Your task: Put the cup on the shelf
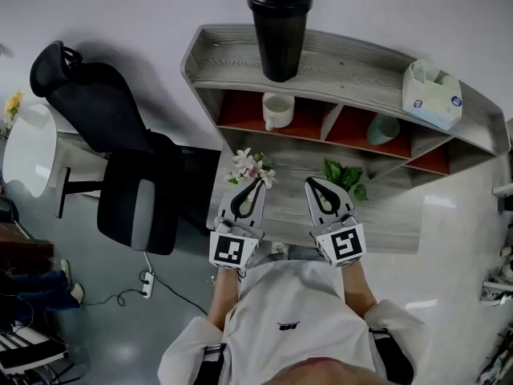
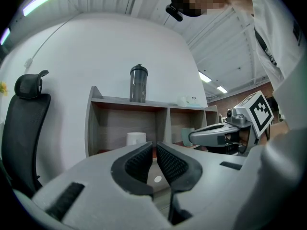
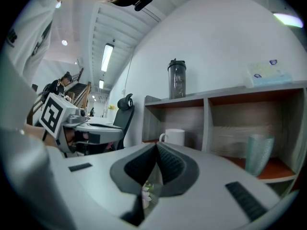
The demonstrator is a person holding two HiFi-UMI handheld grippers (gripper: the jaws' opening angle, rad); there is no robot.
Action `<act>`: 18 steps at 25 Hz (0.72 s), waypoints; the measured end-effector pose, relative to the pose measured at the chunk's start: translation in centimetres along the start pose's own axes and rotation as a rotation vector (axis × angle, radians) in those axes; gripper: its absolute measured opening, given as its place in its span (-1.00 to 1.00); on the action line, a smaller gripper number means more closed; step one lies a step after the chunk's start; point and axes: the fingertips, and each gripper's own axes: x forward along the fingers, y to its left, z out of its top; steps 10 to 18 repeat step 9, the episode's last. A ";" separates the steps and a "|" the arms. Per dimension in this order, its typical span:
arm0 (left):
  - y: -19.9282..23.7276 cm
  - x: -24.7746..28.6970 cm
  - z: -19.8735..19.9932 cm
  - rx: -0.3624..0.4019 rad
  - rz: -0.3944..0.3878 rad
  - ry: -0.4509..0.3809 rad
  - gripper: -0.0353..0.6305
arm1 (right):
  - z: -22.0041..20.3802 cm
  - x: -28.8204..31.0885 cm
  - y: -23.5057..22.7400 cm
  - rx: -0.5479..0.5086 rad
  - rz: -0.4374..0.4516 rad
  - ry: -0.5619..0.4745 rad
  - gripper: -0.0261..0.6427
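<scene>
Against the wall (image 1: 120, 6), the shelf (image 1: 345, 61) holds the cup (image 1: 277, 111) in its left compartment. Our left gripper (image 1: 258, 184) and right gripper (image 1: 309, 183) are closed and empty. A careless reach could topple the shaker (image 1: 277, 26) atop it.

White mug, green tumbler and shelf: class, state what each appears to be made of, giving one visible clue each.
White mug: probably glazed ceramic; opaque, smooth, thick-walled, with a handle.
Green tumbler: perhaps plastic or frosted glass; pale and slightly translucent.
Shelf: grey wood or wood-look laminate; streaky grain, matt finish, orange-red compartment floors.
</scene>
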 end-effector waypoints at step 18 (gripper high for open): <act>-0.4 -0.3 -0.1 -0.015 -0.007 0.008 -0.75 | -0.2 -0.3 0.5 -0.003 -0.001 0.008 -0.83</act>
